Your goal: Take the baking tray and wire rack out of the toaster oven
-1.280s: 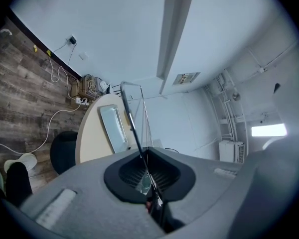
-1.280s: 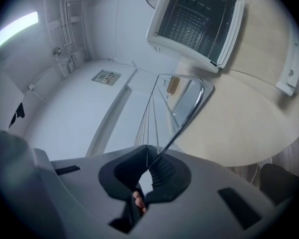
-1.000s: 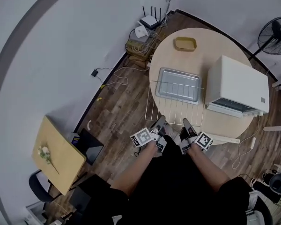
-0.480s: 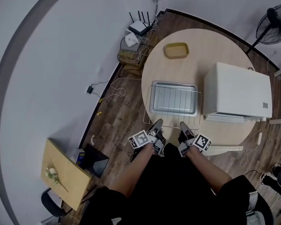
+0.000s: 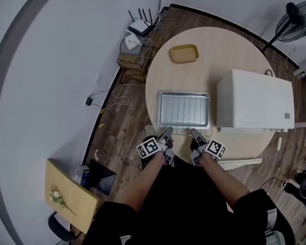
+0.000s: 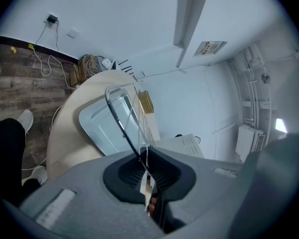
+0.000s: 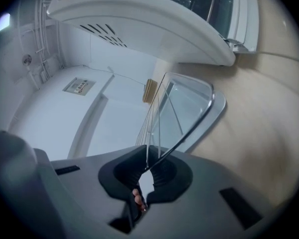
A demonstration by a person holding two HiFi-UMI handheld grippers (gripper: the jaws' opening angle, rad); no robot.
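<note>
The left gripper and the right gripper are clamping tight on the near edge of the wire rack. The rack is stretching ahead of them over the baking tray (both already outside the toaster oven). Only setting down and releasing seem to be remaining.

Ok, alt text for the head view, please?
The left tongs and right tongs grip the near edge of a wire rack, held over a baking tray on a round table. A white toaster oven stands to its right, a yellow dish beyond.
</note>
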